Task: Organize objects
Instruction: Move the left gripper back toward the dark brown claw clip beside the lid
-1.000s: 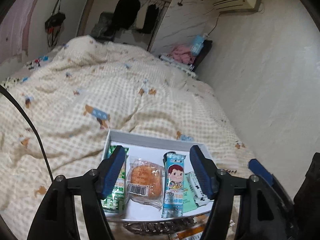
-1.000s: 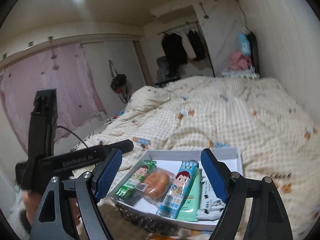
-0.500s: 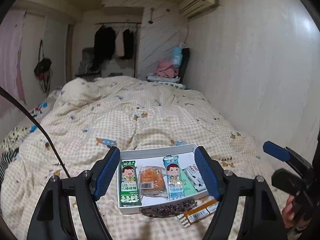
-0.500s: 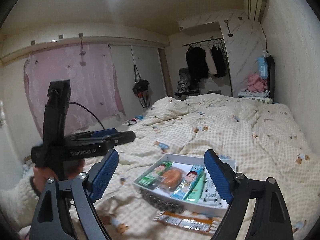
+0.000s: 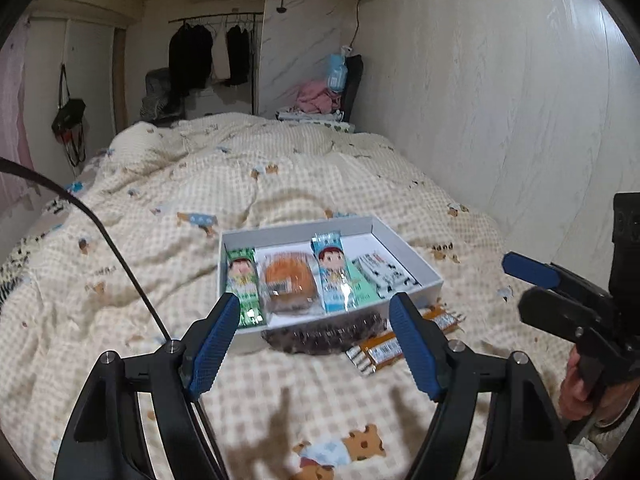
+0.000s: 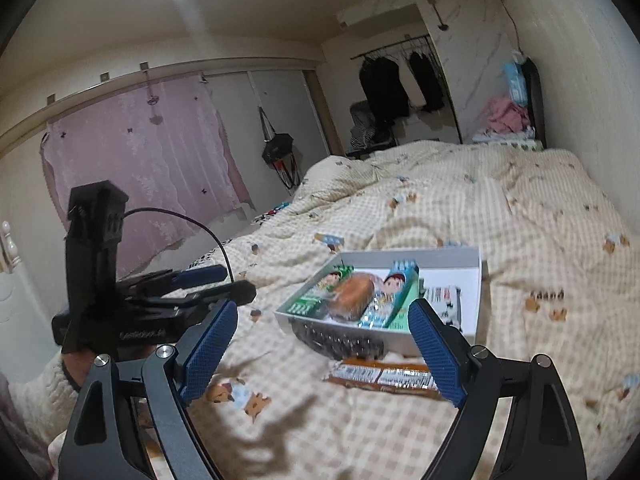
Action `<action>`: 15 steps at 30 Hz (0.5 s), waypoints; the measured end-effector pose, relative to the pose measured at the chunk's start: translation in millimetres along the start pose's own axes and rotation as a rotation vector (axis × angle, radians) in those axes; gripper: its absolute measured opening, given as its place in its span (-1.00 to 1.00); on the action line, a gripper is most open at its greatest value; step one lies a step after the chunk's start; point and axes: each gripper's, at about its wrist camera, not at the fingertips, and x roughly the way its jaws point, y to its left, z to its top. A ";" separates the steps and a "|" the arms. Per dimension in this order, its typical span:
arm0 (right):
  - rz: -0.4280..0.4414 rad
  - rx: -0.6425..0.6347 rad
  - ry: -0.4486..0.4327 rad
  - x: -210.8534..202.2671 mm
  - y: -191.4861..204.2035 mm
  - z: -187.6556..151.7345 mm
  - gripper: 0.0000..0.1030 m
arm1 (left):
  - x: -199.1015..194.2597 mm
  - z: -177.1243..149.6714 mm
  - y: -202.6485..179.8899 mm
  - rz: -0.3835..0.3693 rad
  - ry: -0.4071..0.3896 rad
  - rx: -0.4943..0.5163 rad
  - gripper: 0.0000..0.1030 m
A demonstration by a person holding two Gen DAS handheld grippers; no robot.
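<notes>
**Both grippers wide and empty above the bed; snack box lies ahead of them**

The left gripper (image 5: 312, 338) hangs over the checked quilt (image 5: 160, 208) with its jaws spread wide and nothing between the blue pads. The right gripper (image 6: 322, 354) is likewise spread wide and holds nothing. In the left wrist view the right gripper appears at the right edge, gripped by a hand (image 5: 580, 388).

A shallow white box (image 5: 416, 258) rests on the quilt, just beyond both sets of fingertips. Inside it, side by side from left to right in the left wrist view: a green snack packet (image 5: 244, 284), a wrapped orange bun (image 5: 289, 282), a light blue snack packet (image 5: 332, 276), a mint-green packet (image 5: 362, 286) partly under the blue one, and a black-and-white packet (image 5: 386, 274).

Outside the box, against its near wall, lies a dark beaded item (image 5: 324, 334); its kind cannot be told. Just beside that, on the quilt, lies an orange-and-white wrapped bar (image 5: 384, 350). Neither gripper touches any of these things
</notes>
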 end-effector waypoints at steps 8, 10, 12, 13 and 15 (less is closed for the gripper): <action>-0.055 0.004 -0.039 -7.3 1.8 -16.2 0.71 | -9.6 -23.6 -4.6 0.047 -0.022 -0.025 0.55; -0.066 0.006 -0.048 -8.7 3.4 -21.8 0.71 | -10.8 -26.6 -4.8 0.038 -0.020 -0.027 0.55; -0.077 -0.002 -0.060 -11.0 7.1 -25.3 0.71 | -7.9 -27.6 -2.4 -0.009 -0.002 -0.039 0.55; -0.082 -0.004 -0.068 -12.3 7.5 -25.7 0.71 | -5.9 -28.1 -0.1 -0.038 0.008 -0.051 0.55; -0.092 0.007 -0.098 -17.7 6.2 -29.1 0.71 | -1.8 -29.2 4.0 -0.046 0.029 -0.080 0.55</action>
